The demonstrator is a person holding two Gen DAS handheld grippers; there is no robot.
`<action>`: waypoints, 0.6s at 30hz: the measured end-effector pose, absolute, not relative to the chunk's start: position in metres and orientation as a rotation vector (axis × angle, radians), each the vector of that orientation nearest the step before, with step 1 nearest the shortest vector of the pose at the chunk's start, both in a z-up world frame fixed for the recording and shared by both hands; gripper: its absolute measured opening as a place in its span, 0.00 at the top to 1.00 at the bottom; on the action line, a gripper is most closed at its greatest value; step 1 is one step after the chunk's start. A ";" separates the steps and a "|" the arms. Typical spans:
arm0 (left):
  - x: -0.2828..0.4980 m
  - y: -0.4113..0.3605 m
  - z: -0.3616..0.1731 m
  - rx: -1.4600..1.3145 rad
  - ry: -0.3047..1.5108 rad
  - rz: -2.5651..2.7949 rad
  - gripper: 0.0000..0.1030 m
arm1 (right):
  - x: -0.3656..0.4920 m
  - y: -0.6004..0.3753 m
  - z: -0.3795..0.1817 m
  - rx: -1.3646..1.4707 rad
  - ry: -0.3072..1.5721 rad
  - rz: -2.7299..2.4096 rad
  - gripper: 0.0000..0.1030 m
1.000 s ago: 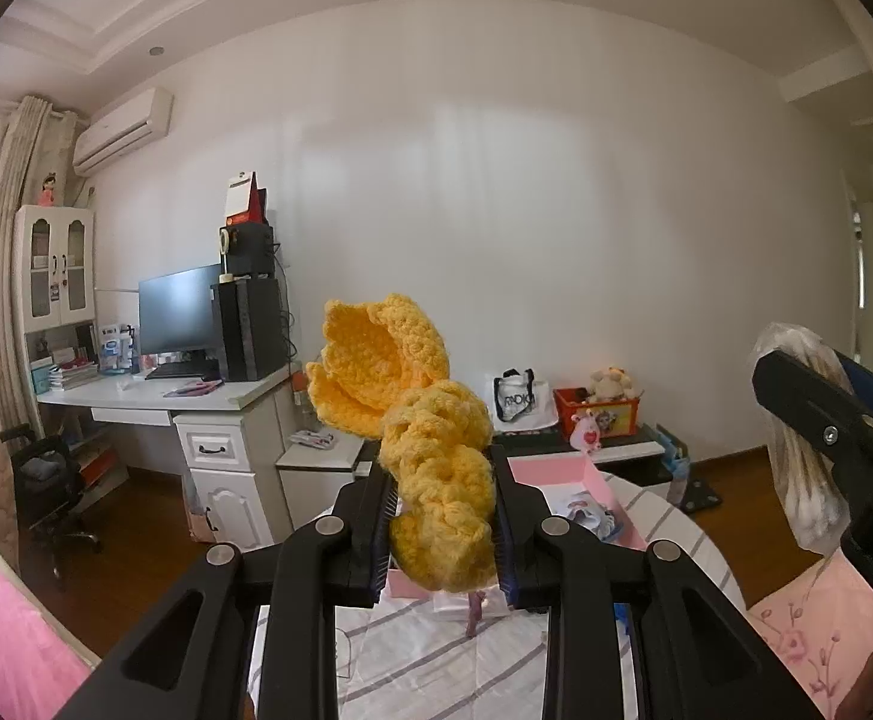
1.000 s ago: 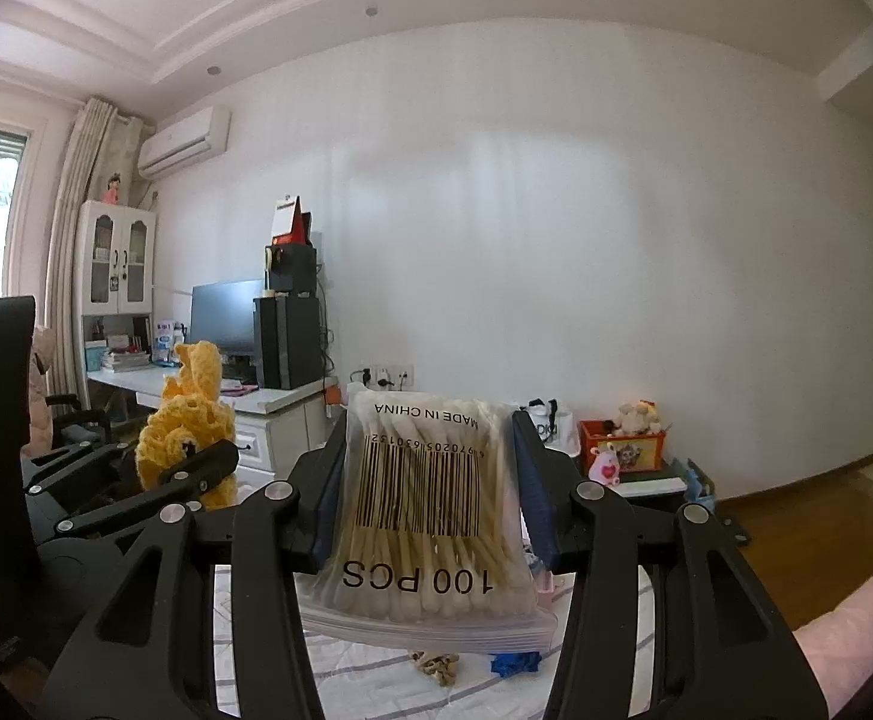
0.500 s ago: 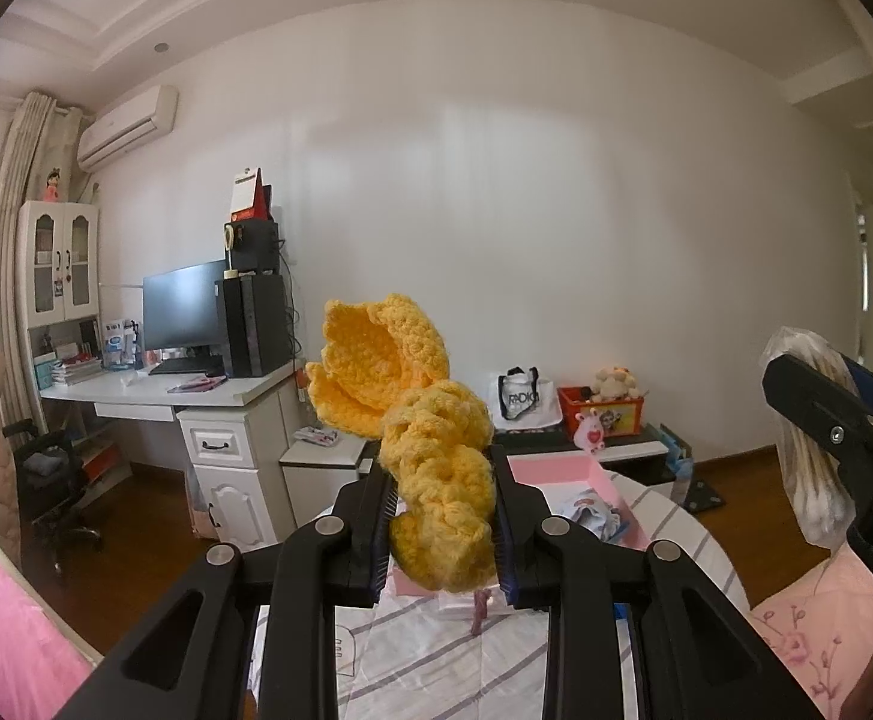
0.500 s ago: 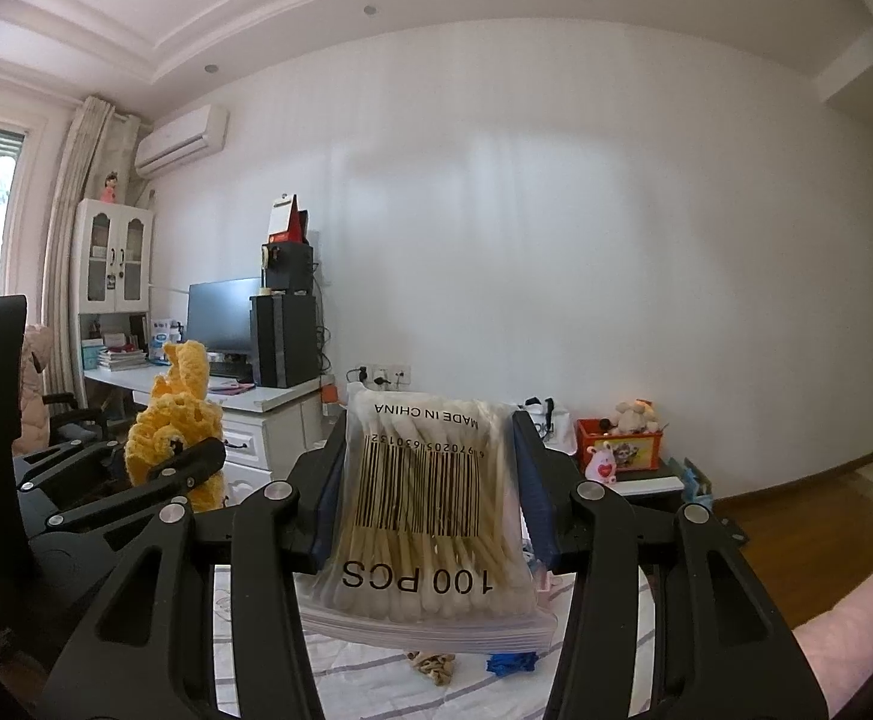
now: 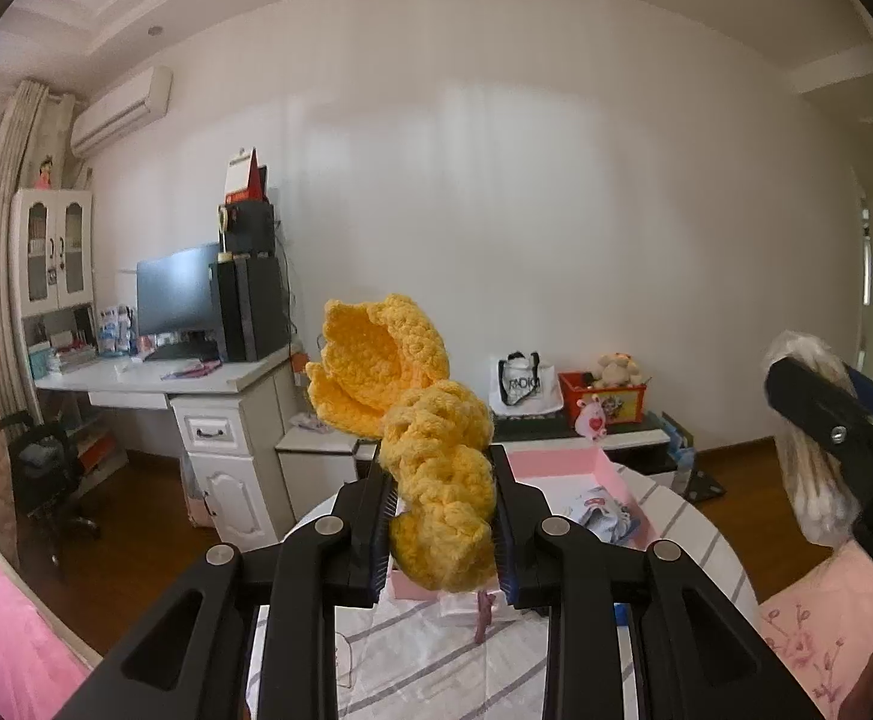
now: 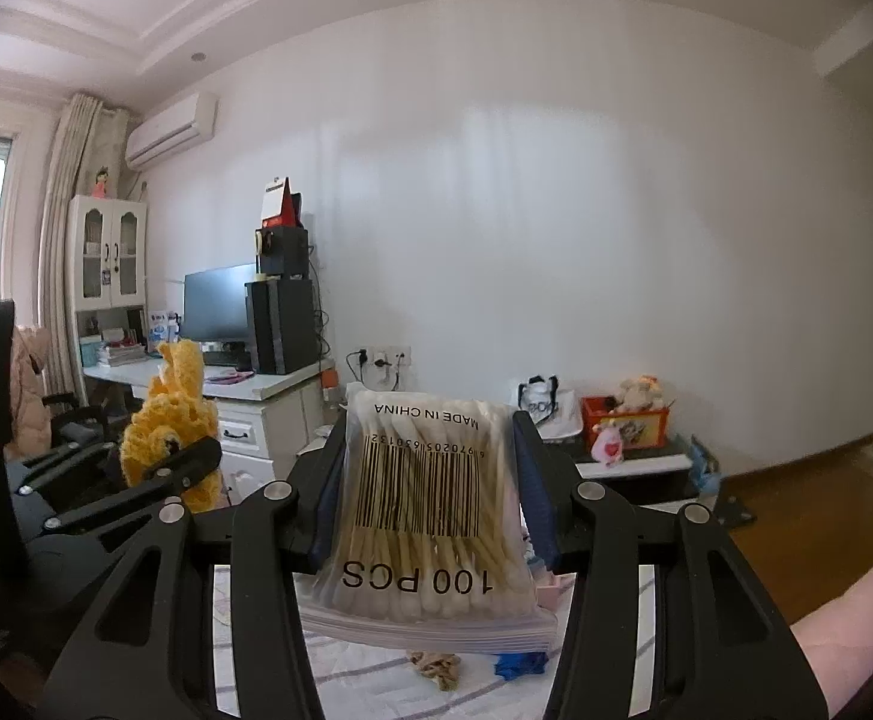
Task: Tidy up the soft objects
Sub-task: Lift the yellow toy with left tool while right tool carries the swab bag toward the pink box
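Observation:
My left gripper (image 5: 441,480) is shut on a yellow crocheted flower (image 5: 430,450), held up high above the table; the flower also shows at the left of the right wrist view (image 6: 172,426). My right gripper (image 6: 430,468) is shut on a clear bag of cotton swabs (image 6: 430,510) with a barcode and "100 PCS" on it; the bag also shows at the right edge of the left wrist view (image 5: 808,462). A pink box (image 5: 610,468) with small items inside sits on the round table with a striped white cloth (image 5: 436,660) below the left gripper.
A small tan object (image 6: 436,666) and a blue object (image 6: 520,663) lie on the cloth under the swab bag. A white desk with monitor and speaker (image 5: 220,324) stands at left. A low shelf with a bag and toys (image 5: 604,396) lines the wall.
Both grippers keep their hold; the view has shifted only slightly and the flower and swab bag stay raised at about the same height.

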State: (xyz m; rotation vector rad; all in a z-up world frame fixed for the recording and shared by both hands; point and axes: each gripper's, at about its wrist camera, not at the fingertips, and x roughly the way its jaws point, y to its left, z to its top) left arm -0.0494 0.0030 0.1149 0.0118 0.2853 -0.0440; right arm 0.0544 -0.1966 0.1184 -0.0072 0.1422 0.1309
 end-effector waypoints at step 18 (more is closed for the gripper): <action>0.137 -0.009 0.130 0.007 0.535 -0.027 0.76 | 0.155 -0.187 0.112 -0.022 0.279 0.083 0.55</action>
